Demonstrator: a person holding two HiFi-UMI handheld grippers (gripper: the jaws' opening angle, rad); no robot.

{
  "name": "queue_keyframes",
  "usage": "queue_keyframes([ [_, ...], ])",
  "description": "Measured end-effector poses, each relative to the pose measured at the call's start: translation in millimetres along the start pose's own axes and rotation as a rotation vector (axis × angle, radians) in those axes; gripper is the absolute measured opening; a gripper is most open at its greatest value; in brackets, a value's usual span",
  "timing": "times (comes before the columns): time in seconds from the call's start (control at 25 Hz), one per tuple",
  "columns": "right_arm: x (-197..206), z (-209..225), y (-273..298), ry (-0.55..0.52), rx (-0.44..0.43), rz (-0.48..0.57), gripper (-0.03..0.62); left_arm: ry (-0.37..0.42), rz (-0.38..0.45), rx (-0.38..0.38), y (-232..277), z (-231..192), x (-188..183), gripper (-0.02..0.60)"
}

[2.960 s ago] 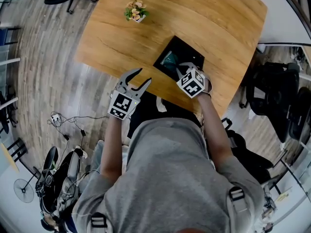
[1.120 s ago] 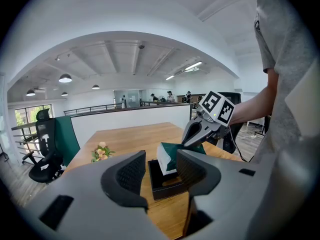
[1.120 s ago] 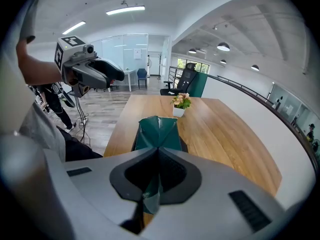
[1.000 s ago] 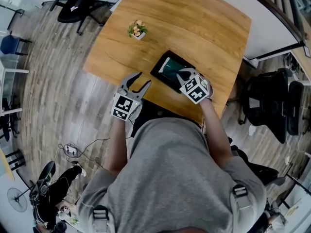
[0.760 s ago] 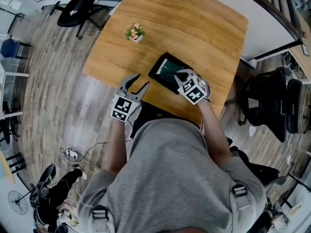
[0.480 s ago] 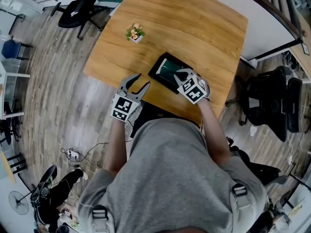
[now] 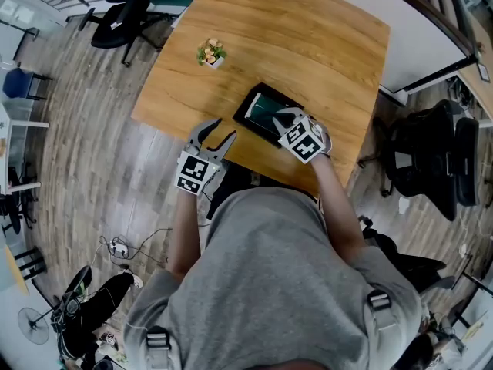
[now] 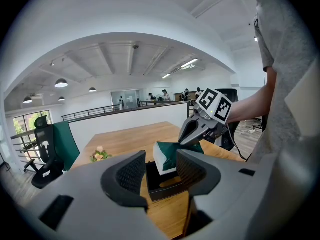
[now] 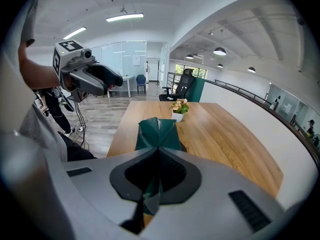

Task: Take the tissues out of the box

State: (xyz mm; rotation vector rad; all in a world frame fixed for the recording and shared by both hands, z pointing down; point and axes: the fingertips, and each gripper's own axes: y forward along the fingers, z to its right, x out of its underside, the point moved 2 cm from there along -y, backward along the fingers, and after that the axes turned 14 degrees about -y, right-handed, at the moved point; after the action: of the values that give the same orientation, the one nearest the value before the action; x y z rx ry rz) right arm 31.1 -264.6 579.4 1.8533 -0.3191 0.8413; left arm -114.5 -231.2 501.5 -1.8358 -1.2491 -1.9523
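Note:
A black box (image 7: 248,120) lies near the front edge of the wooden table (image 7: 308,45). A dark green tissue pack (image 7: 266,106) with a white side sticks up out of it, tilted. My right gripper (image 7: 286,117) is shut on the pack's upper end; the green wrapper (image 9: 157,133) is pinched between its jaws. My left gripper (image 7: 213,132) hangs open just off the table's front edge, left of the box, with nothing between its fingers. In the left gripper view, the pack (image 8: 167,156) rises from the box (image 8: 161,183) under the right gripper (image 8: 192,134).
A small flower pot (image 7: 209,53) stands on the table at the far left, also in the right gripper view (image 9: 179,106). Office chairs (image 7: 431,156) stand on the right of the table, and cables (image 7: 119,245) lie on the wooden floor at the left.
Both grippers keep their places and jaw states over the last second. Only the head camera has shifted a little, so the table sits slightly differently in the picture.

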Motion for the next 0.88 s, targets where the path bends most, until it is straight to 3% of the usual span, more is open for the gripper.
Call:
queue_keyframes([
  [0.88, 1.5, -1.6, 6.8, -0.006, -0.007, -0.012, 0.011, 0.015, -0.011, -0.002, 0.8, -3.1, 2.3, 0.206],
])
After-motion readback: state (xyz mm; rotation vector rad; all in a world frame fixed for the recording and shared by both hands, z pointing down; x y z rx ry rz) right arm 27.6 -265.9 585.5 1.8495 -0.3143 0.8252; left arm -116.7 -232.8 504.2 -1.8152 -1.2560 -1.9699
